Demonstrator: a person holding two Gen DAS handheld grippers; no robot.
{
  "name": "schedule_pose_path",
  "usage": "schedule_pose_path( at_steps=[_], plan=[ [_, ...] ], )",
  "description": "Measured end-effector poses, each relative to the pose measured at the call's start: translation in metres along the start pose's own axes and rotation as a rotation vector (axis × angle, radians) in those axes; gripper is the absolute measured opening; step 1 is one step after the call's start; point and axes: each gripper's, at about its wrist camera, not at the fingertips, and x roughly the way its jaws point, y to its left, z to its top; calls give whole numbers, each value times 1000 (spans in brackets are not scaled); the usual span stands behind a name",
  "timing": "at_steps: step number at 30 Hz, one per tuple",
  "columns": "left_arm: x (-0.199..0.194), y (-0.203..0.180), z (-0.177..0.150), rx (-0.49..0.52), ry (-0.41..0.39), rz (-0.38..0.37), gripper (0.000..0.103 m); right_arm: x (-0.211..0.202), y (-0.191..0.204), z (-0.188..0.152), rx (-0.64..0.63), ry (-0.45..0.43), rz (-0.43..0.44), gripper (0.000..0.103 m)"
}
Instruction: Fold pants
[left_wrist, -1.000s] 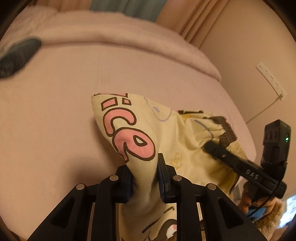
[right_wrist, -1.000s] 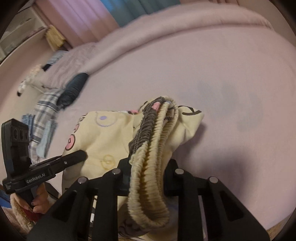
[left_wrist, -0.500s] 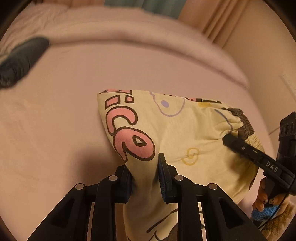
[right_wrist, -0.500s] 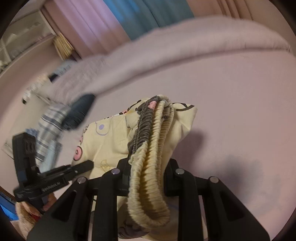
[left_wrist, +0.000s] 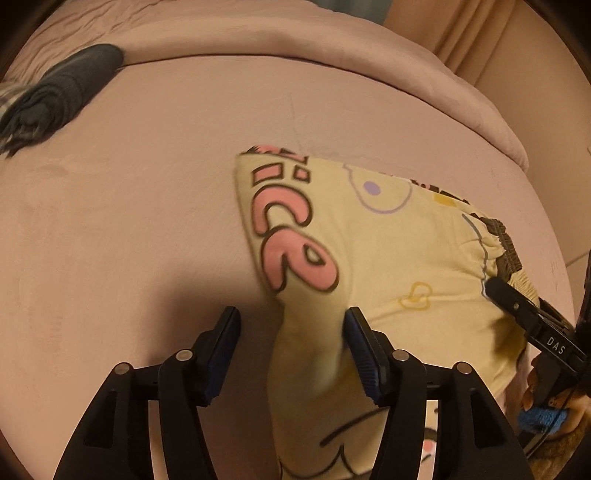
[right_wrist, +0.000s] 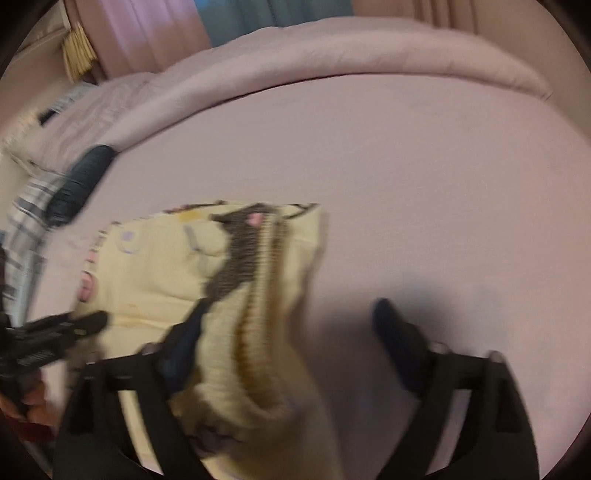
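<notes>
The yellow pants with pink letters lie folded on the pink bed sheet. My left gripper is over their near left corner and its jaws are opening. A raised fold of cloth stands between them against the right pad, clear of the left pad. My right gripper is at the ribbed waistband, its jaws opening wide. The waistband leans on the left finger, while the right finger stands over bare sheet. This view is blurred. The right gripper also shows at the waistband in the left wrist view.
A dark grey folded garment lies at the far left of the bed, beside a plaid cloth. A rolled pink duvet runs along the far edge, with curtains behind. The bed's right edge drops off near the waistband.
Both grippers have come down toward the bed with the pants. Their jaws, shut on the cloth before, now stand apart, and the pants lie flatter on the sheet.
</notes>
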Motion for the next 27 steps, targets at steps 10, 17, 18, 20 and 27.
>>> schedule_pose_path(
  at_steps=[10, 17, 18, 20, 27],
  plan=[
    [-22, 5, -24, -56, 15, 21, 64, -26, -7, -10, 31, -3, -33, 93],
    [-55, -6, -30, -32, -27, 69, 64, -56, 10, -3, 16, -62, -99, 93],
    [-64, -10, -28, -25, -47, 73, 64, -63, 11, -3, 17, -77, -100, 93],
    [-80, -17, -26, -13, -85, 72, 67, -79, 14, 0, 18, -107, -97, 93],
    [-149, -41, -20, 14, -248, 52, 86, -142, 41, 14, -38, -225, -79, 94]
  ],
)
